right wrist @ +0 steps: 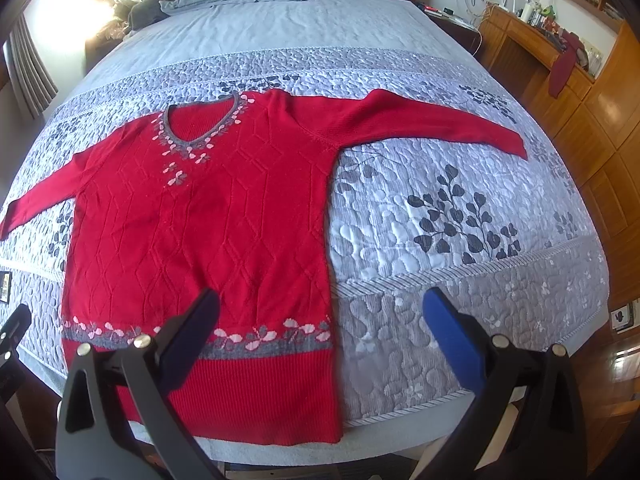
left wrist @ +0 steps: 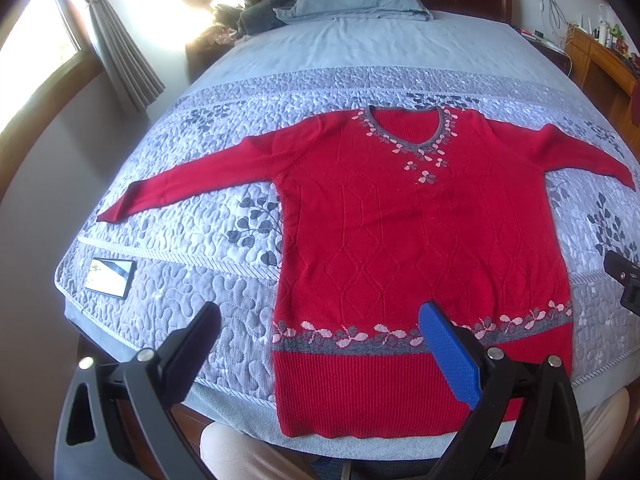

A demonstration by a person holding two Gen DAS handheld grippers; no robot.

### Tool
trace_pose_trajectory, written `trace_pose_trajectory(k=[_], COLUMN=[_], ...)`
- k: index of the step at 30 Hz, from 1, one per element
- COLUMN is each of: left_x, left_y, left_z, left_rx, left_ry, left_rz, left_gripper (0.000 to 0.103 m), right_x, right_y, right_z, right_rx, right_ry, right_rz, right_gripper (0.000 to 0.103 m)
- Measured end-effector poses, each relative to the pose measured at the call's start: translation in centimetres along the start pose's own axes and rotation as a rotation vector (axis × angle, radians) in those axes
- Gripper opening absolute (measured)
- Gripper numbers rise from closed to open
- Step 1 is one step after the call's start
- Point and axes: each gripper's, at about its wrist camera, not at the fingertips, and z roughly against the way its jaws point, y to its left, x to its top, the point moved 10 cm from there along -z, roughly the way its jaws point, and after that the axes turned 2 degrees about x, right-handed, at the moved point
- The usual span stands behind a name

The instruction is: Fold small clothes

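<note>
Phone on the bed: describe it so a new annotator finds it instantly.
Start from the bed with the grey quilted cover, where the red sweater lies spread flat. Look beyond the sweater's lower hem corner, toward the window-side near corner of the bed. The phone lies flat there, apart from the sweater: the only small, dark-edged, glossy rectangle on the quilt.

Daylight, bright overall. Light comes in from the window (left wrist: 36, 52) at far left; it's blown out to white, w/ a second glare patch on the wall beside the pillow (left wrist: 356, 0) in both views. Bed (left wrist: 360, 60) evenly lit, soft shadows only. Sweater (left wrist: 400, 220) red is very saturated, knit detail still readable at center. Strong fisheye: bed edges bow, dark vignette in all corners, smear and softness toward rims. Glossy cabinets (right wrist: 600, 128) at right show sheen. Near fingers (right wrist: 452, 340) slightly soft.
</note>
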Motion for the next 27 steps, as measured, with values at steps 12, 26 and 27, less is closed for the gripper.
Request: trace_pose_trajectory(k=[12,26,27], left_x=[0.24,0.24,0.24], left_y=[-0.17,0.05,0.05], left_z=[-0.08,-0.10,-0.12], left_rx=[0.003,0.001,0.002], left_ry=[-0.001,-0.003,-0.002], left_rz=[-0.001,-0.003,-0.003], left_gripper=[0.099,0.099,0.099], right_x=[0.32,0.44,0.45], right_y=[-0.01,0.20,0.21], right_z=[0.02,-0.15,-0.13], right_rx=[-0.006,-0.007,-0.008], right_ry=[-0.003,0.000,-0.002], right_rz=[0.003,0.011,0.012], right_gripper=[0.100,0.100,0.100])
